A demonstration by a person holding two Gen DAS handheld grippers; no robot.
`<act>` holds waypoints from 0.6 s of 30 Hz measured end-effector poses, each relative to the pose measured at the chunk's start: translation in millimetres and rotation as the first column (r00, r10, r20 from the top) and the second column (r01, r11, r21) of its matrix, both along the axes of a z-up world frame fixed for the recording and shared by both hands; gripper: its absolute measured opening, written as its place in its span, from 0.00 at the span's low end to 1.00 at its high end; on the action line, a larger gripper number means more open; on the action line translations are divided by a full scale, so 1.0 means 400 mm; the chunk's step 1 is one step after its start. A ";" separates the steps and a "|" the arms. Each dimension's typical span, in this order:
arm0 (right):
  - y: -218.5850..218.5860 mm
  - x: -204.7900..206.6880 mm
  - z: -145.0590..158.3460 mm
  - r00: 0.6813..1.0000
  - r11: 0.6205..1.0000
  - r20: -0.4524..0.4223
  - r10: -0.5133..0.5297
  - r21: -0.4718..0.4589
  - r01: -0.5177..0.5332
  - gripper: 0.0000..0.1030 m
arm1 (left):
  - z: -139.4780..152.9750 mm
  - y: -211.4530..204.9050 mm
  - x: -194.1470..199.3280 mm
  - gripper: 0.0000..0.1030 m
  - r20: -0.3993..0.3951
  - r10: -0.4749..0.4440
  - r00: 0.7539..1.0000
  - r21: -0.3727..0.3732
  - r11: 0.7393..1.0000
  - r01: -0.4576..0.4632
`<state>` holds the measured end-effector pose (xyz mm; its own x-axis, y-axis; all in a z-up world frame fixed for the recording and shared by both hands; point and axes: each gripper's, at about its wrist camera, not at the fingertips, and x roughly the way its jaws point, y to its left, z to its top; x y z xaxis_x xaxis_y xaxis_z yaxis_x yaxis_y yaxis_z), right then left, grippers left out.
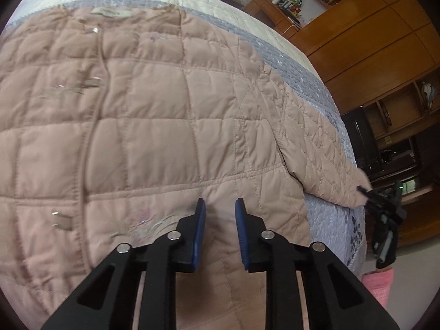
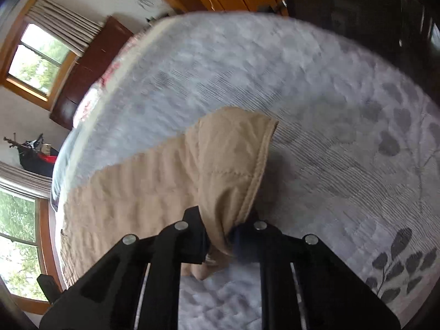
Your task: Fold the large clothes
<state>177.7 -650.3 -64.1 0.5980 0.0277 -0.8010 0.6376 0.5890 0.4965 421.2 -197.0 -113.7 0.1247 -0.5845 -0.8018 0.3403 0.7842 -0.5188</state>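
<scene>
1. Quilted jacket (image 1: 154, 126) lies spread across the bed (image 1: 316, 79).
2. Right gripper (image 2: 220, 236) fingers pinch its sleeve cuff (image 2: 236, 165) near the bed's edge.
3. Left gripper (image 1: 220, 220) fingers stand narrowly apart, gripping nothing.
4. Next, probably: fold the sleeve inward.

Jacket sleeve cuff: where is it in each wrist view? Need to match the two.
Left wrist: sleeve cuff at right edge, pinched by the right gripper.
Right wrist: sleeve cuff at centre, rising from the shut right gripper.
Shared landmark: grey leaf-print bedspread under the cuff.
</scene>
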 end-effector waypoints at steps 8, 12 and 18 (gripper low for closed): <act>0.284 0.158 0.194 0.944 0.954 0.150 0.295 -0.100 -0.282 0.12 | 0.057 0.080 -0.016 0.22 0.075 0.006 0.997 0.030 1.000 -0.008; 0.462 0.263 0.217 0.880 0.891 0.152 0.450 -0.138 -0.432 0.12 | 0.058 0.102 -0.022 0.22 0.093 0.008 0.996 0.043 0.999 -0.012; 0.673 0.397 0.177 0.803 0.800 0.067 0.592 -0.169 -0.575 0.12 | 0.040 0.138 -0.009 0.23 0.089 0.035 0.995 0.038 0.999 -0.038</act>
